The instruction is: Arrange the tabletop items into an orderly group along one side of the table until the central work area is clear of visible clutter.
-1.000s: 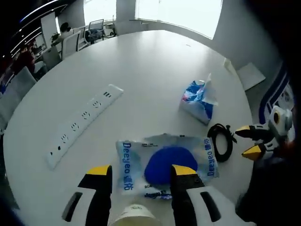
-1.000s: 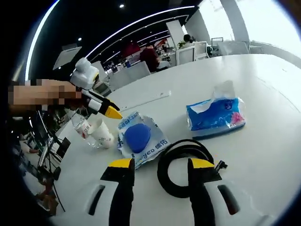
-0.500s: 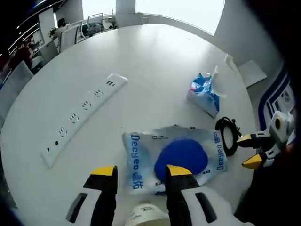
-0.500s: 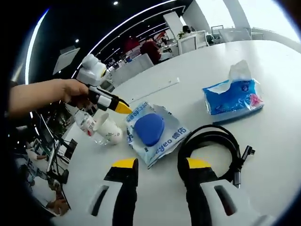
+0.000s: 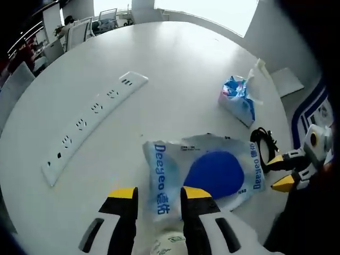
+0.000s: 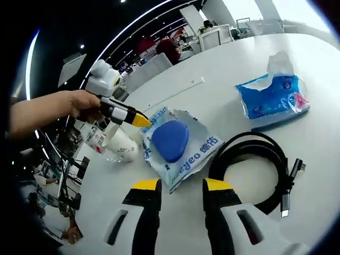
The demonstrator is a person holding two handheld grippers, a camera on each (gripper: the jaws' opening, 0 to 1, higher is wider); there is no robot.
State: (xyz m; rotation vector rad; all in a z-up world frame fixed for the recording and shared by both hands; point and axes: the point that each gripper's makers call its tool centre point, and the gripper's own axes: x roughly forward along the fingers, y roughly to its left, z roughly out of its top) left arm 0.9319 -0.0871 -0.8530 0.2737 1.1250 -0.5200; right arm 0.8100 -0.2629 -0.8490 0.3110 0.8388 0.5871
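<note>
A clear "Deeyeo" bag [image 5: 212, 172] with a round blue item inside lies on the white round table [image 5: 175, 64]. My left gripper [image 5: 159, 194] hovers over the bag's left edge, jaws apart and holding nothing. From the right gripper view, the left gripper [image 6: 127, 117] hangs above the bag [image 6: 178, 146]. My right gripper [image 6: 181, 185] is open, with the bag's corner just ahead of it and the black coiled cable [image 6: 255, 164] to its right. In the left gripper view, the right gripper [image 5: 279, 171] is beside the cable [image 5: 263, 146].
A blue tissue pack [image 5: 239, 98] [image 6: 276, 101] lies beyond the cable. A long white power strip [image 5: 93, 125] [image 6: 175, 93] lies on the far side. A paper cup [image 6: 119, 146] and a plastic bottle [image 6: 95, 141] sit near the table edge. Office chairs [image 5: 79, 37] ring the table.
The jaws of both grippers have narrowed a little. My right gripper has shifted from over the cable toward the bag. My left gripper has shifted toward the bag's left edge.
</note>
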